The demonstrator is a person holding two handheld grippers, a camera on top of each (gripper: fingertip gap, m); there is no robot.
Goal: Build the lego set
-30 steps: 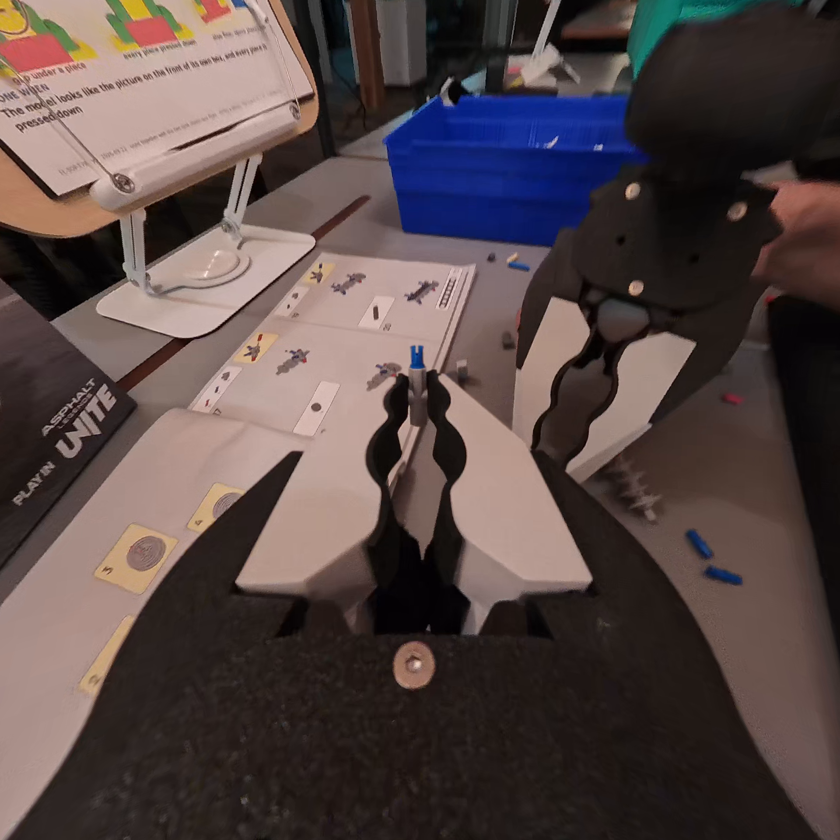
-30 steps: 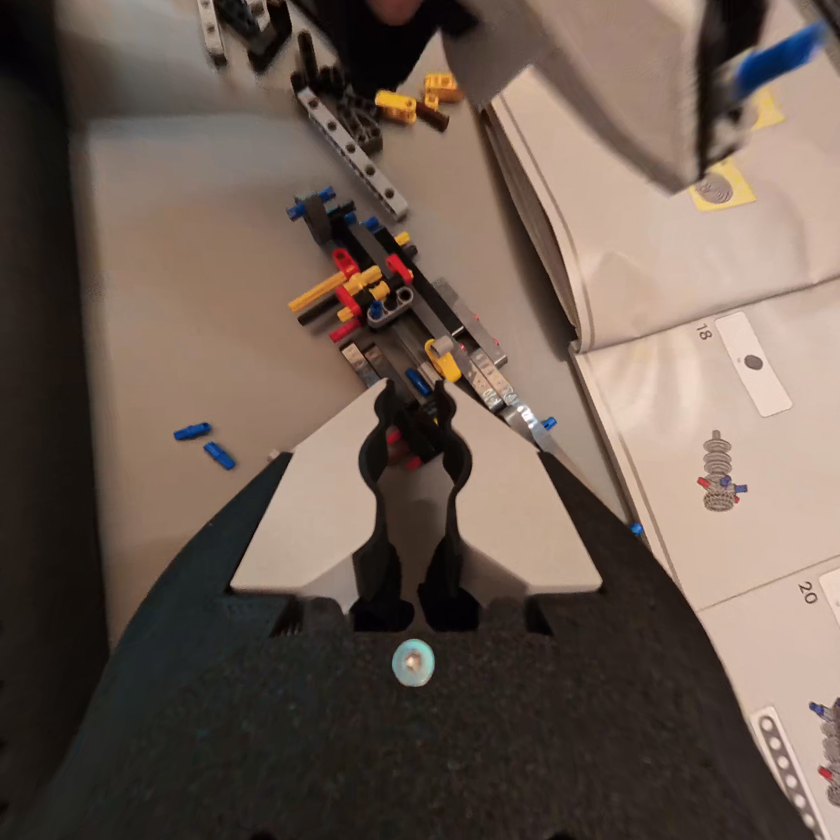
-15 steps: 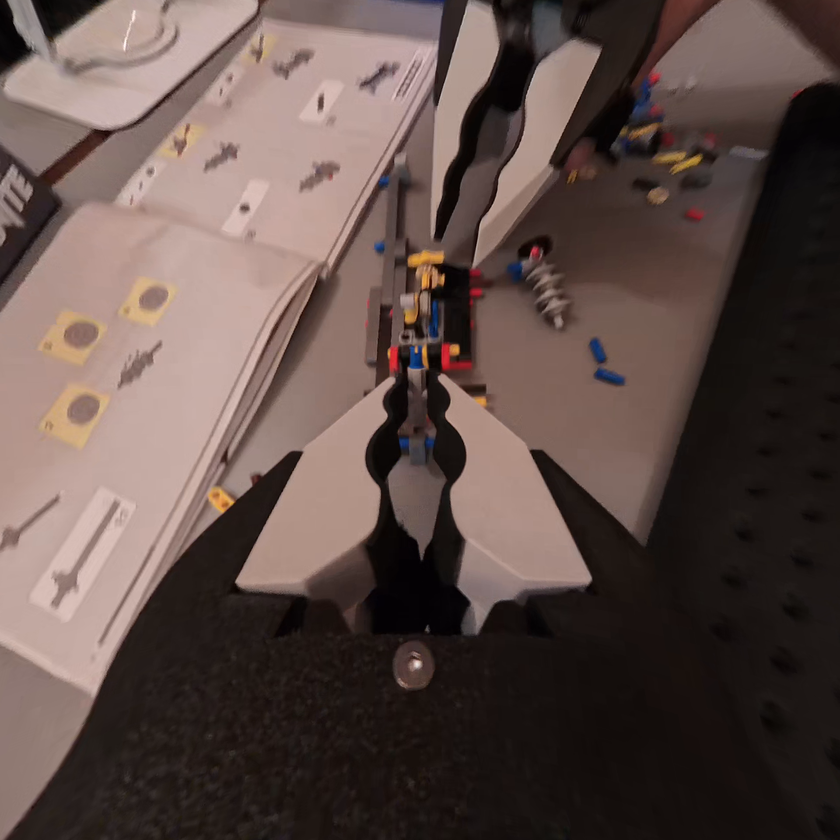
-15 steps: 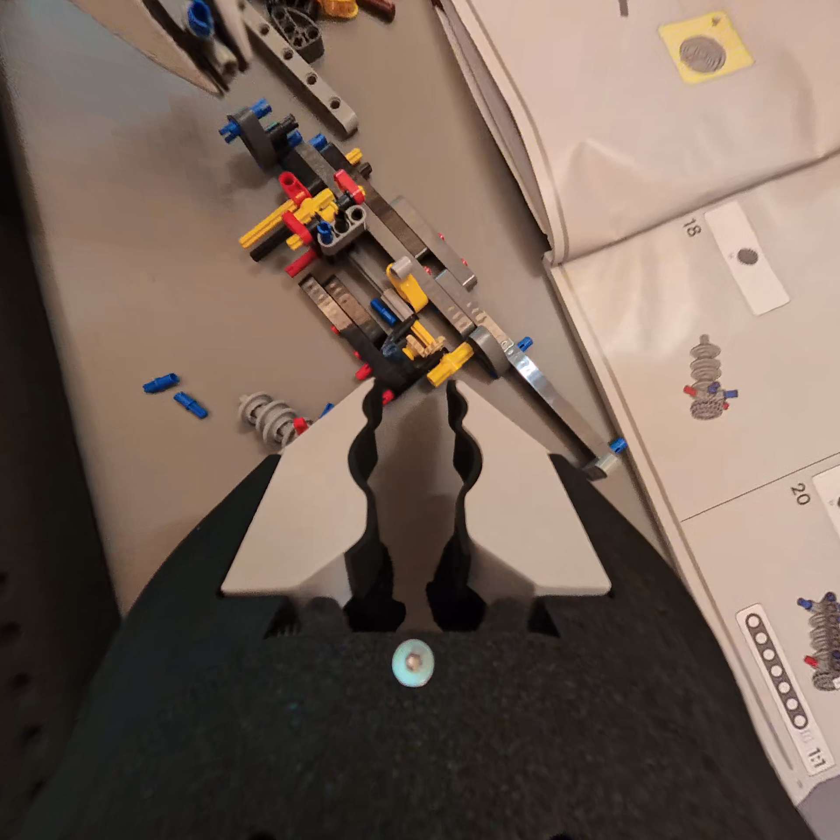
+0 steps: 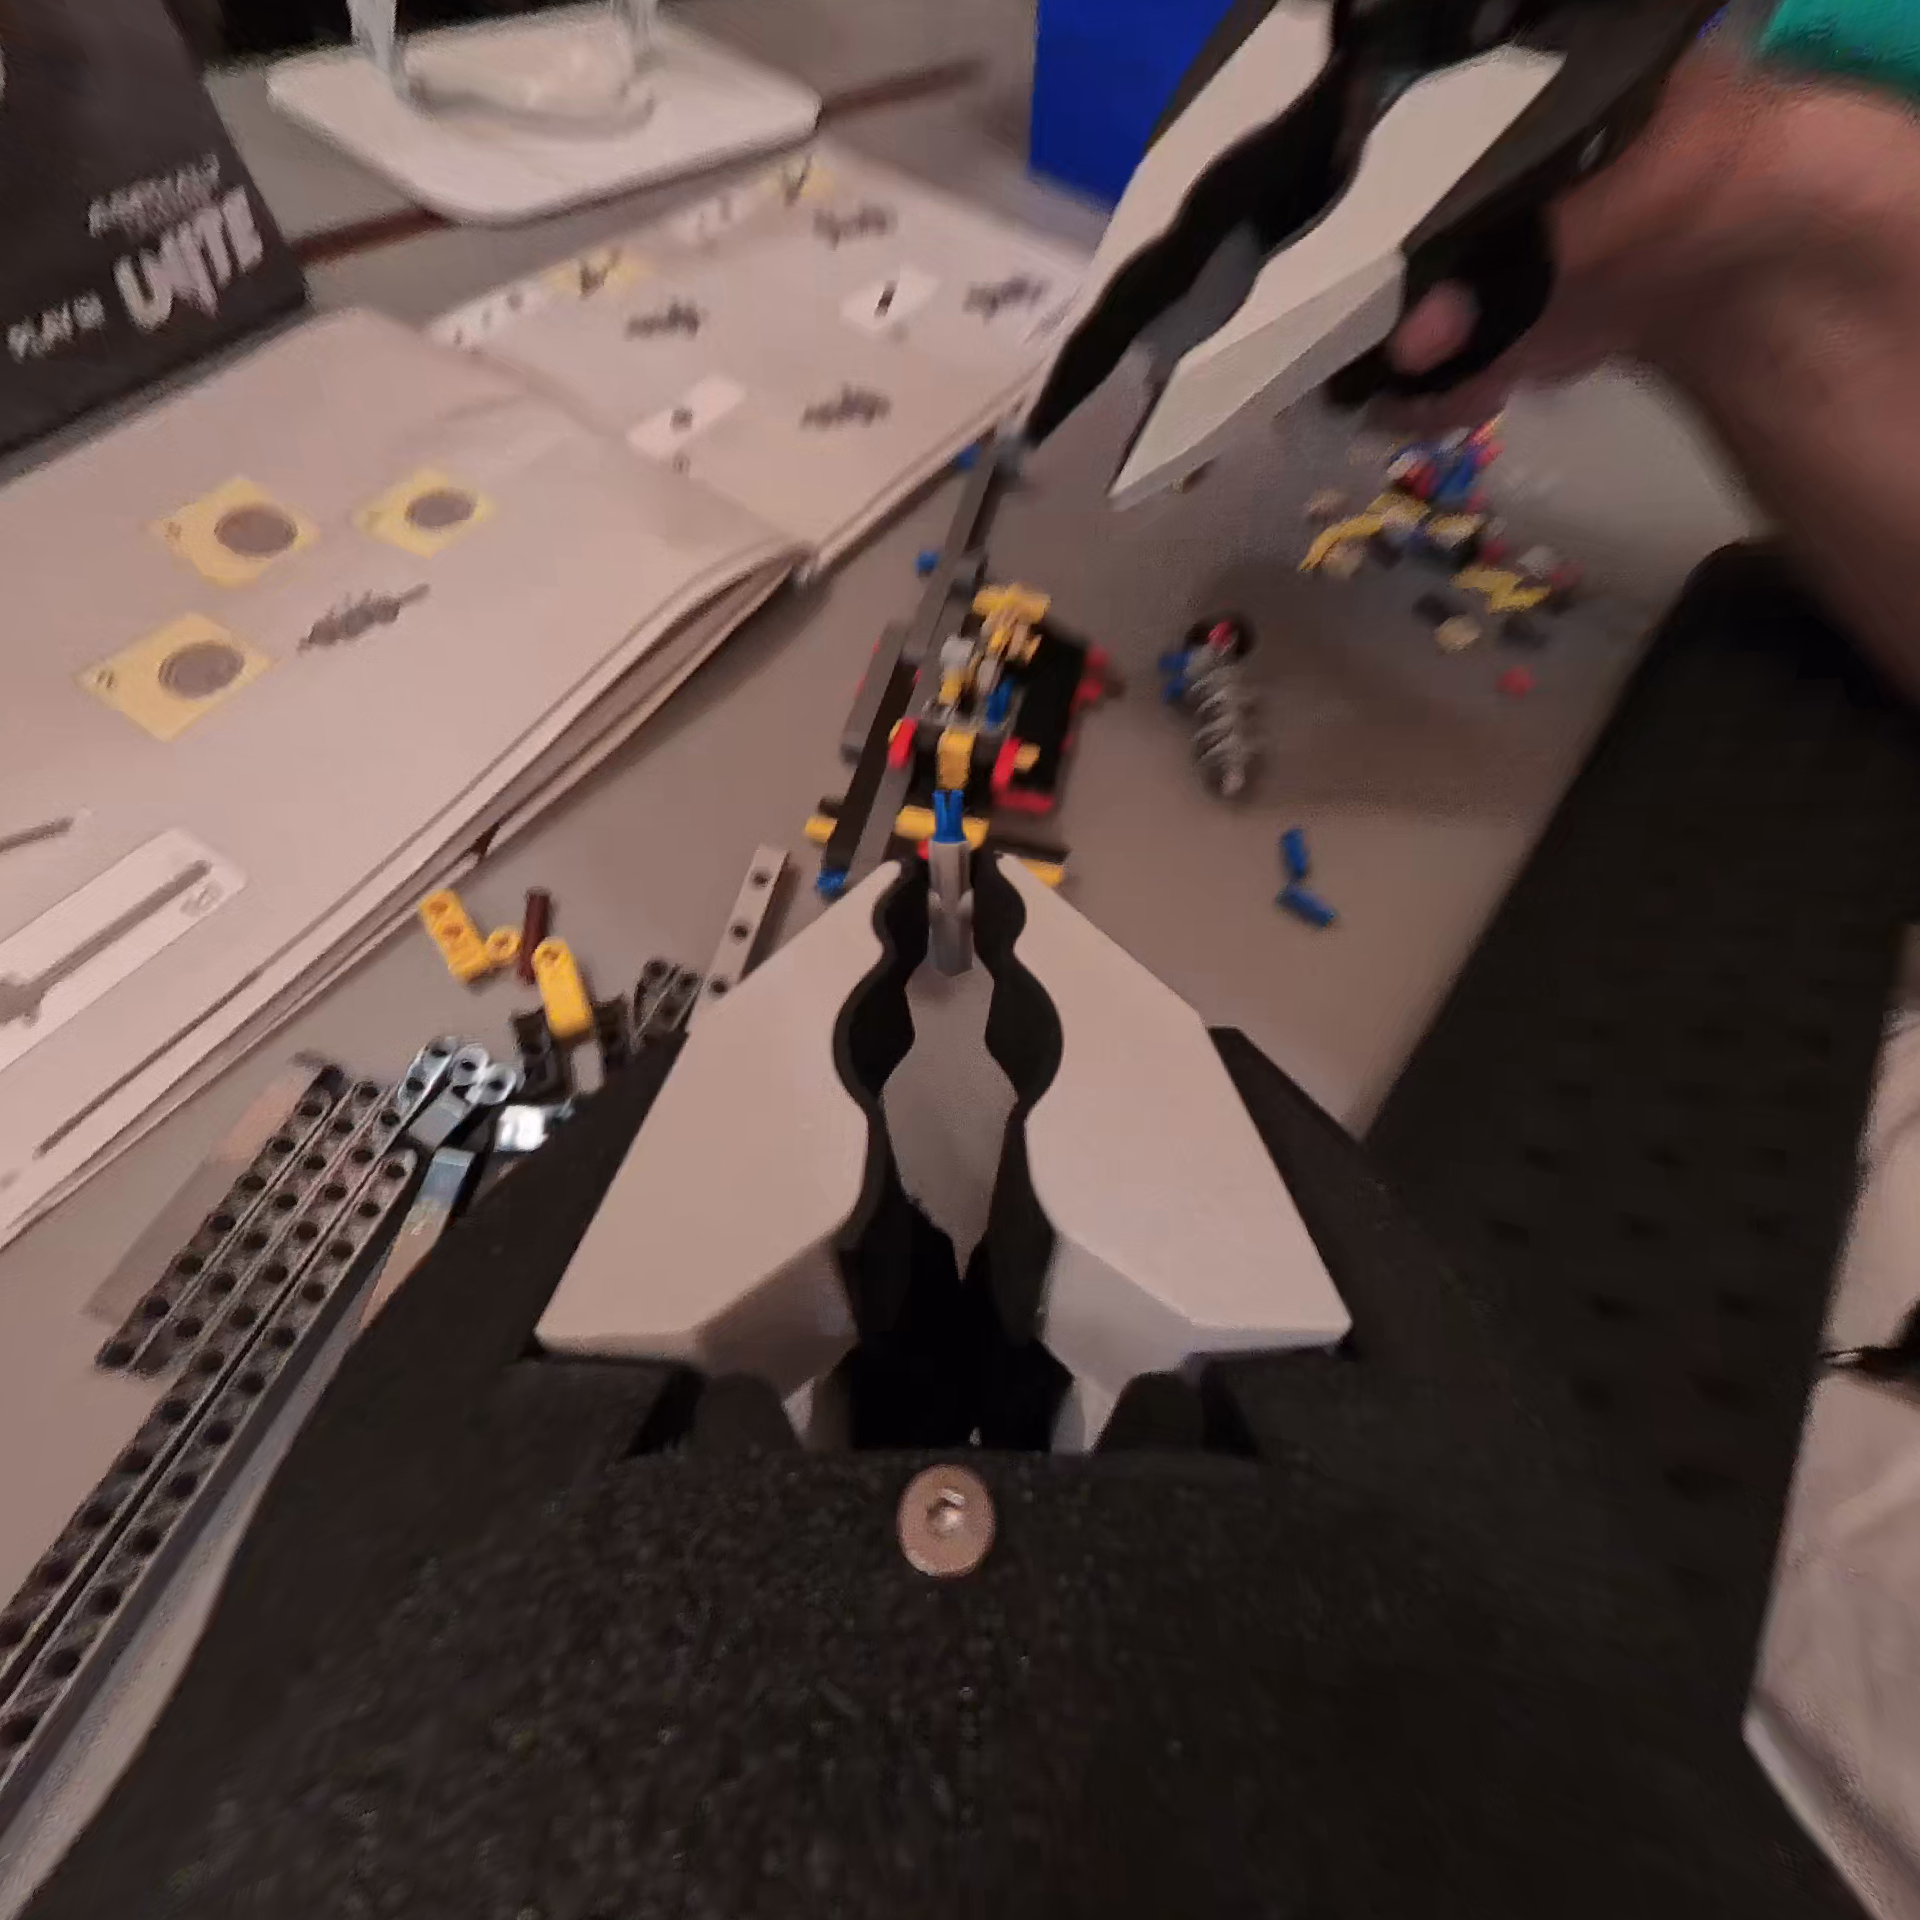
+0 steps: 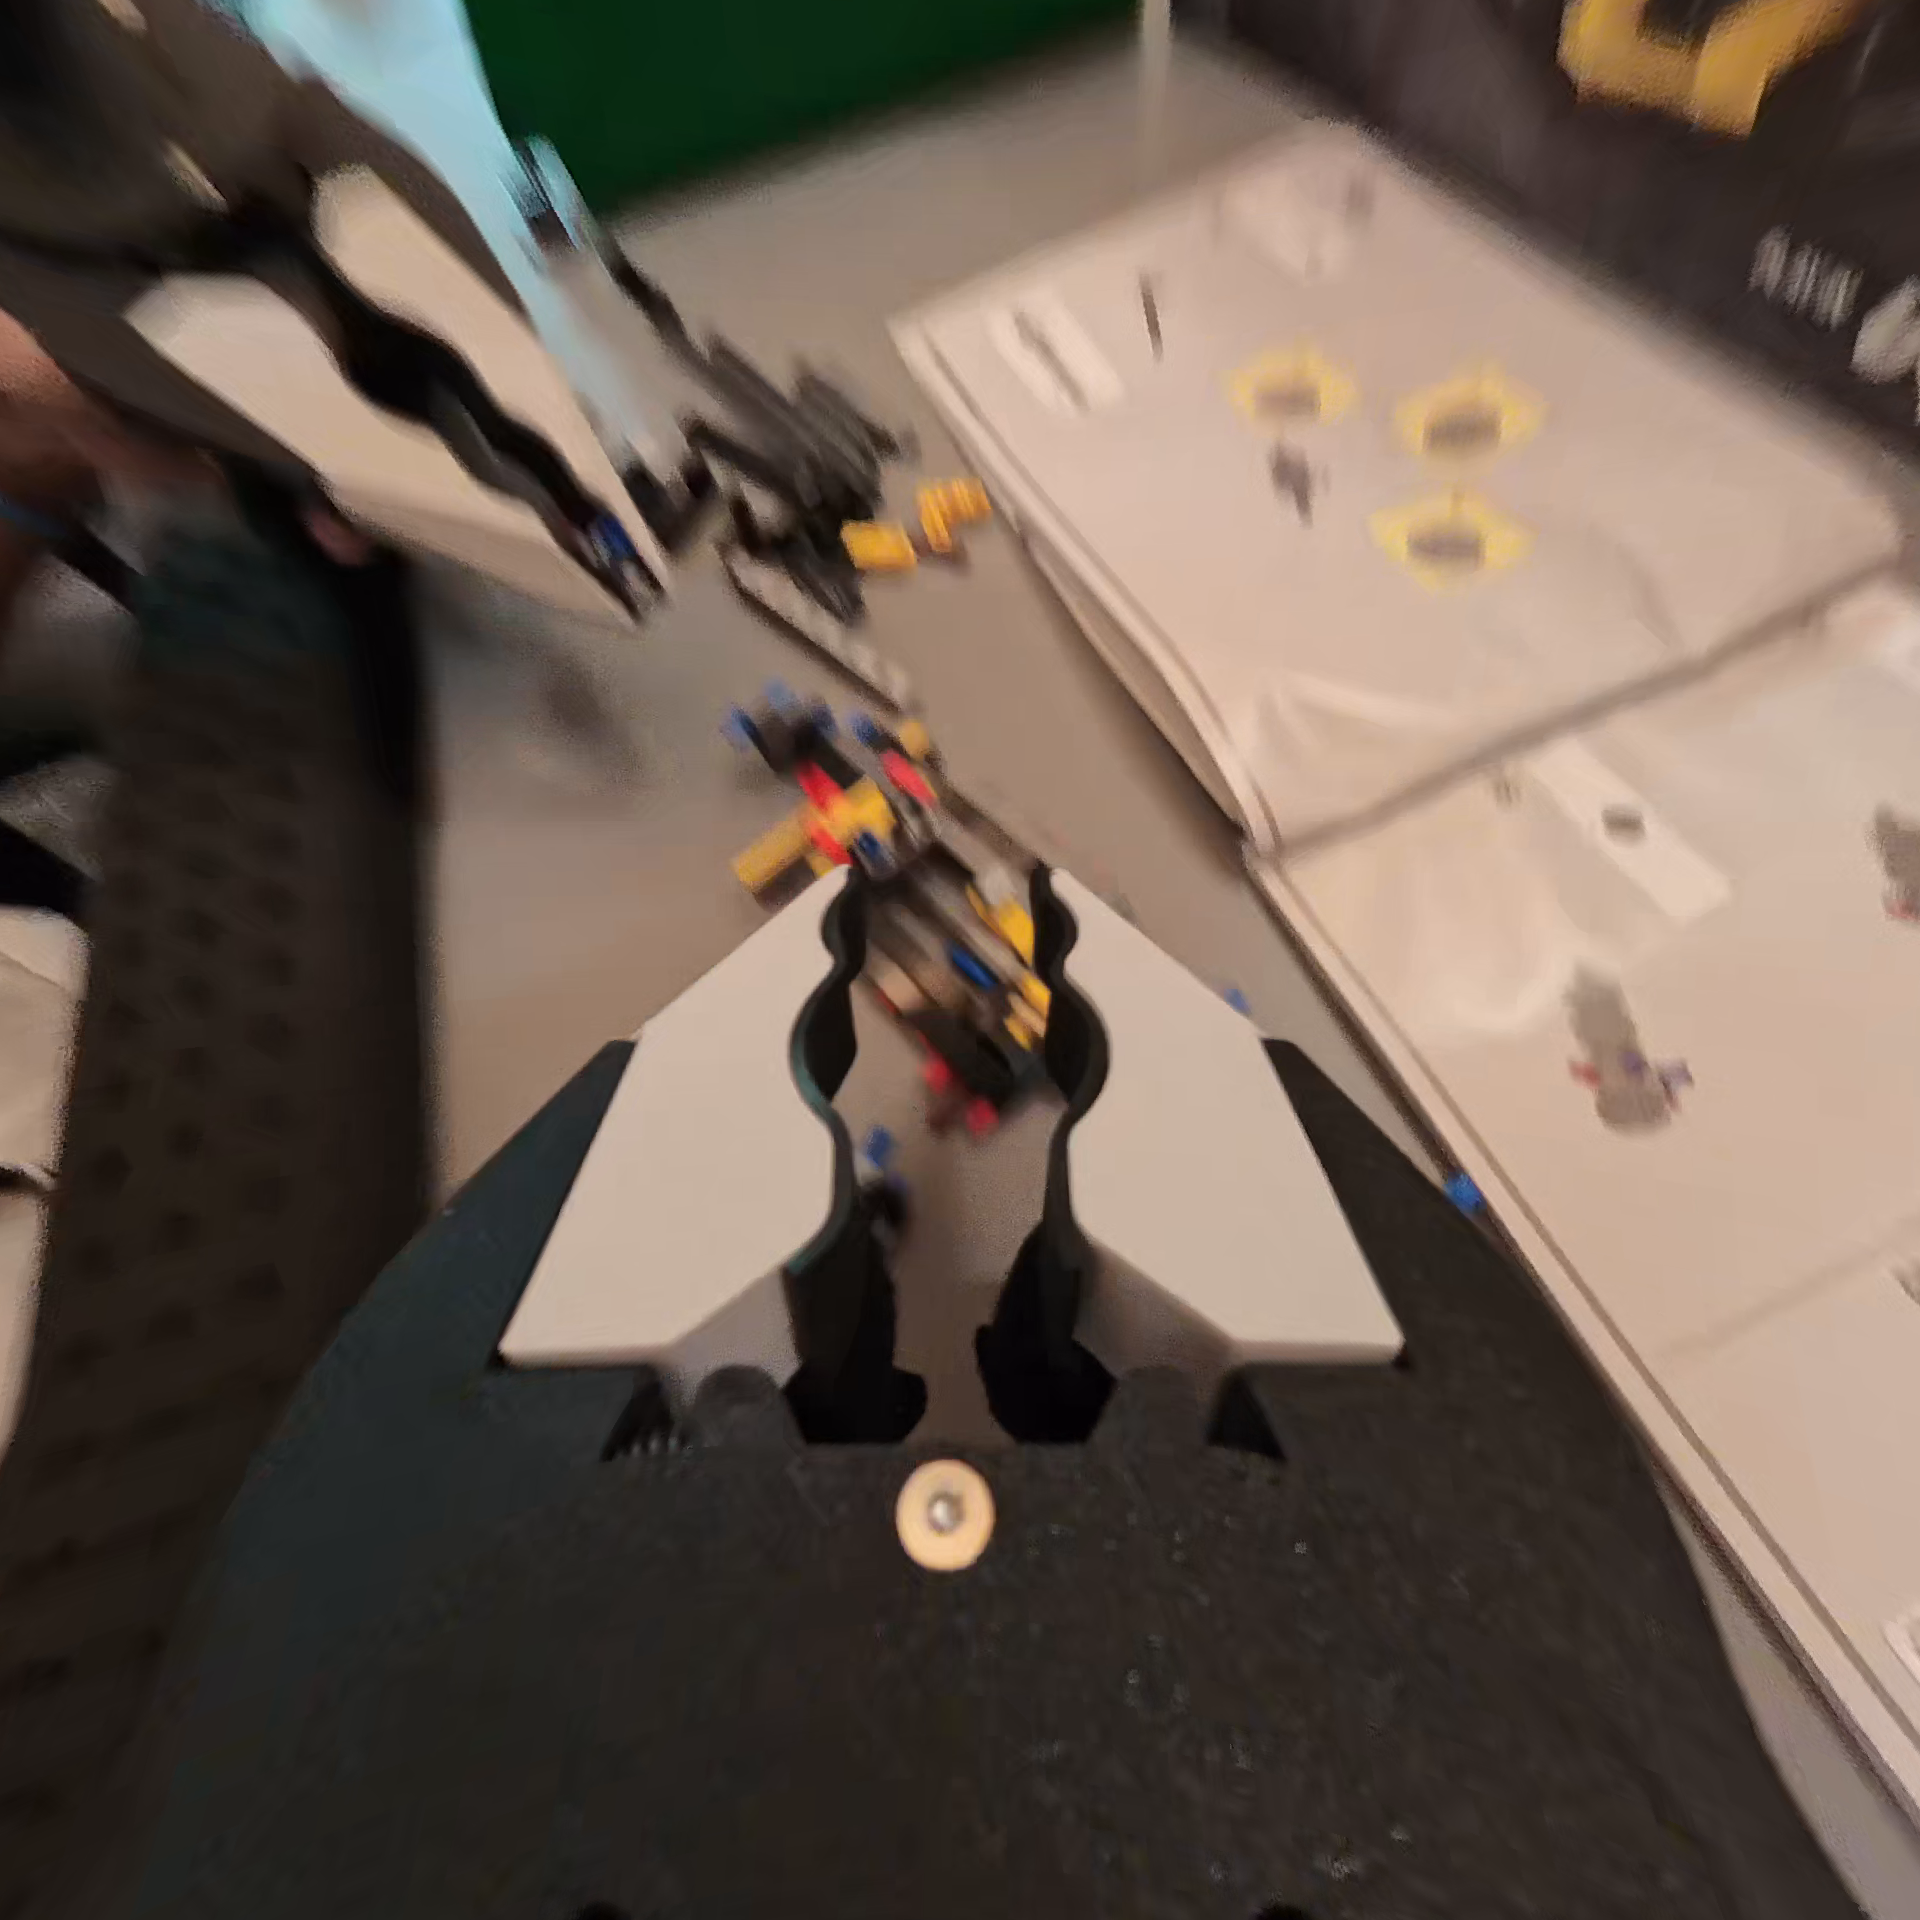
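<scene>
Left gripper [image 5: 951, 894] pinching grey pin [image 5: 949, 902] just before lego model [image 5: 961, 717]; right gripper [image 6: 945, 894] fingers spread above it.

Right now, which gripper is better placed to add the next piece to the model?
Left. The left gripper already pinches a grey piece with a blue pin, pointed at the model. The right gripper is open and empty.

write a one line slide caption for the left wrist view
Left tongs shut on a grey piece with a blue pin, near the part-built lego model; right tongs open above.
</scene>
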